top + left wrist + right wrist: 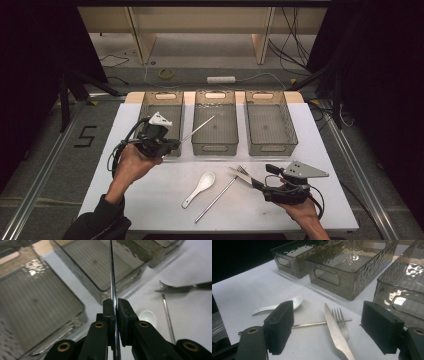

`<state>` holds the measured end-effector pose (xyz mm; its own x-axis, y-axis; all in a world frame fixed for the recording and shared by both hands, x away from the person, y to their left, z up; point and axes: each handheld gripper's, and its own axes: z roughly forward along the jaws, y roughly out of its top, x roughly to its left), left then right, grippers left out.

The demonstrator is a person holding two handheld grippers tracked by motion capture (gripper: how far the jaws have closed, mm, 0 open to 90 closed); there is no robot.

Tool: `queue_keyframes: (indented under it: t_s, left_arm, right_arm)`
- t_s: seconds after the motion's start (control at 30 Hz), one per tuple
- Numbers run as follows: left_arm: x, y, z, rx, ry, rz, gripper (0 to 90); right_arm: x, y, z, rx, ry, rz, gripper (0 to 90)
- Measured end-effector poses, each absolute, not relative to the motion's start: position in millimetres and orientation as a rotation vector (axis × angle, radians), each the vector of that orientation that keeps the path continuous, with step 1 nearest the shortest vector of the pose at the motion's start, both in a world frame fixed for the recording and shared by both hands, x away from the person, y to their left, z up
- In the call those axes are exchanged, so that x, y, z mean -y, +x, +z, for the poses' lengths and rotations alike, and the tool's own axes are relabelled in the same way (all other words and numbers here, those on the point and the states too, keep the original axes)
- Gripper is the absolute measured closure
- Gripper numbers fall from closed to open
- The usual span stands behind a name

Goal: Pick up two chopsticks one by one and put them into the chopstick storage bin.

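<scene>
a person's left gripper carries a thin metal rod toward three smoked plastic bins, its jaws clamped tight on the rod's near end while the free end reaches ahead of the gripper and over the near wall of the middle bin. in the left gripper view the rod runs straight out between the black pads and up the frame, with the left bin off to one side of the jaws and the middle bin beyond them.

the step in hand looks like sorting cutlery into bins, with this rod partway to a drop. the next move likely calls for lining the rod up along a bin's length, lowering it inside the walls and only then letting go, or it may catch on a rim.

the right gripper rests low on the white table, jaws spread wide and gripping nothing. a knife and a fork lie between its pads, touching neither. a second metal rod lies across beyond the pads, under the knife, and a white spoon sits just past the left-hand pad in that view.
</scene>
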<state>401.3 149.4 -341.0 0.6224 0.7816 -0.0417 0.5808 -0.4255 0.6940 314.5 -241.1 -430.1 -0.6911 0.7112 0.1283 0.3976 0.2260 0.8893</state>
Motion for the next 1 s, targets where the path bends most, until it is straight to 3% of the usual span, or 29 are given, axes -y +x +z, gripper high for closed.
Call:
queue_keyframes:
  t_s: [0.6,1.0]
  left_arm:
    - [-218,464,-355,-1.358,1.980,0.464,84.7]
    - [-231,488,-375,-1.467,1.912,0.497,84.6]
  right_arm:
    - [242,315,-430,-2.198,1.040,1.457,27.3]
    - [242,315,-431,-2.200,1.040,1.457,27.3]
